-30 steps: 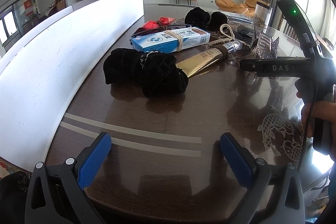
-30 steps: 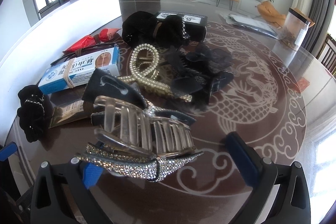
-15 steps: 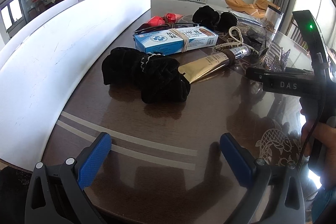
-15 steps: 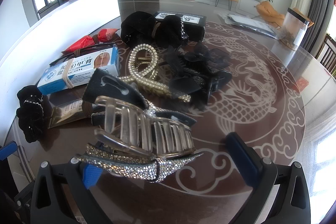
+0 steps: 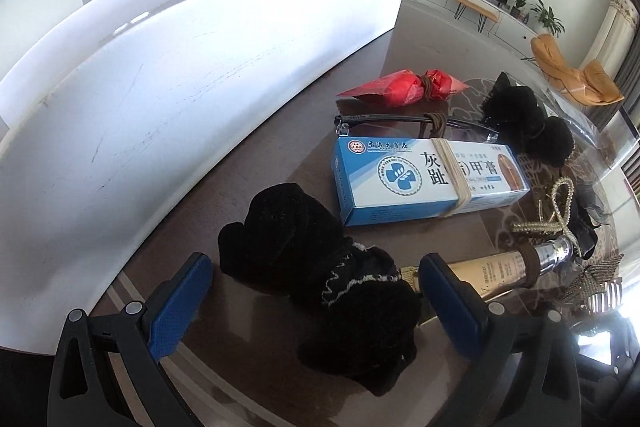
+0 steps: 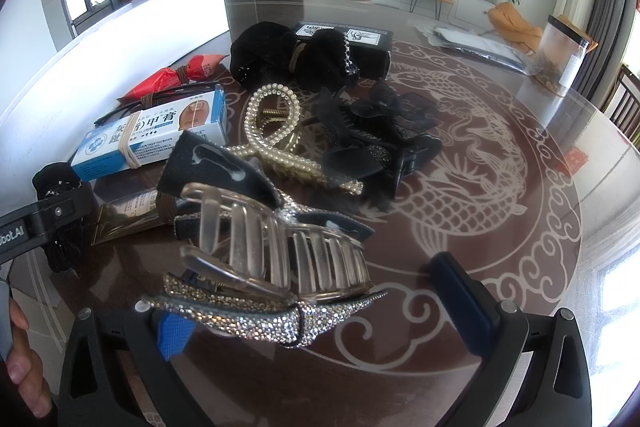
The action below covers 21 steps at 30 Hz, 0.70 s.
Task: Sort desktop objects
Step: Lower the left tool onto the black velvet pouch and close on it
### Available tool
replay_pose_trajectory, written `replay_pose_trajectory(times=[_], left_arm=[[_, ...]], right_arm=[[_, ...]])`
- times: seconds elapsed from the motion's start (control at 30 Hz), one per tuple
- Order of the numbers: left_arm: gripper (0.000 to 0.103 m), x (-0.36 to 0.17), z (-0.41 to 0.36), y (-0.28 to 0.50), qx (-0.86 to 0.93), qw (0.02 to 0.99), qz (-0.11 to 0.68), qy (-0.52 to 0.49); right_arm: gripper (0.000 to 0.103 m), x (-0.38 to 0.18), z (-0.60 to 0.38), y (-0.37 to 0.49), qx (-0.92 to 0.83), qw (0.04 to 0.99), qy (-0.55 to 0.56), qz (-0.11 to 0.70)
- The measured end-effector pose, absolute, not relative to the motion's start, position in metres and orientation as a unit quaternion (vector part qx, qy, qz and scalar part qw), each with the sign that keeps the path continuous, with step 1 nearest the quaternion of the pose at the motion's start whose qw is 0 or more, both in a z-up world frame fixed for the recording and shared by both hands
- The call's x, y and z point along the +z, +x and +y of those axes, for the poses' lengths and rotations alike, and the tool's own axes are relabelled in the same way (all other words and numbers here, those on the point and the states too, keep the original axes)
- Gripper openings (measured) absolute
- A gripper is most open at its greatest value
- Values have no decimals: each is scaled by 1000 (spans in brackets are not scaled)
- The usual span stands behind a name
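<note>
- Black velvet scrunchie (image 5: pixel 320 287): soft, crumpled pile fabric with a thin line of pale trim across its folds. It lies on the dark glossy table (image 5: pixel 280 147) between the fingers of the left gripper (image 5: pixel 316 303), whose blue-padded jaws stand wide apart on either side of it; contact with either pad cannot be confirmed.
- Gold tube (image 5: pixel 496 273): smooth metallic body, brown band and silver cap. Its lower end is hidden behind the gripper's right-hand finger and the scrunchie.
- Blue-and-white carton (image 5: pixel 428 183): rectangular cardboard, printed, bound by a tan rubber band; it lies just beyond the scrunchie.
- Red wrapped packet (image 5: pixel 404 89): crinkled foil tied at the middle, farther back, near the white board (image 5: pixel 160 107) that curves along the table edge.
- Rhinestone hair claw (image 6: pixel 276 267): clear plastic teeth above a bar crusted with small stones. It sits between the fingers of the right gripper (image 6: pixel 324 315), jaws spread wide. Its left end covers part of the left blue pad, so contact there cannot be told; the right pad stands clear of it.
- Pearl hair clip (image 6: pixel 276 139): looped bead strand on gold metal, beyond the claw.
- Black mesh bow clip (image 6: pixel 372 139): sheer fabric; its outline is hard to separate from the dark table.
</note>
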<state>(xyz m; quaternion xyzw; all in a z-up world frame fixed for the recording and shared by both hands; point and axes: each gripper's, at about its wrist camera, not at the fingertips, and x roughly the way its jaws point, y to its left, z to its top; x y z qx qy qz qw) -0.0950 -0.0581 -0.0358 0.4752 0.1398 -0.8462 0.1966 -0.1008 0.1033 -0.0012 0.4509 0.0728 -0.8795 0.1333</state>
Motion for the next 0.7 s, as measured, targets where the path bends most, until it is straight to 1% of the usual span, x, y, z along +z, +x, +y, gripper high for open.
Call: replay_pose_trajectory(times=[0.03, 0.13, 0.3, 0.37, 0.4, 0.43, 0.47, 0.6, 0.7], left_arm=[[103, -36, -55, -97, -849, 202, 121, 473], [103, -37, -60, -100, -857, 181, 113, 469], [103, -36, -66, -101, -876, 107, 72, 464], [72, -32, -61, -94, -891, 71, 47, 445], [71, -32, -57, -92, -893, 56, 29, 445], [67, -31, -54, -89, -896, 38, 22, 441], [65, -31, -52, -85, -898, 21, 17, 438], [65, -30, -44, -67, -902, -36, -2, 430], [66, -31, -40, -52, -904, -50, -27, 424]], right_arm=[[103, -1, 103, -100, -880, 133, 451, 73], [103, -1, 103, -100, -880, 133, 451, 73], [103, -1, 103, -100, -880, 133, 451, 73], [103, -1, 103, -100, -880, 133, 451, 73], [103, -1, 103, -100, -880, 133, 451, 73], [103, -1, 103, -100, -880, 133, 451, 73], [103, -1, 103, -100, -880, 133, 451, 73], [103, -1, 103, -100, -880, 133, 451, 73], [103, -1, 103, -100, -880, 133, 451, 73]])
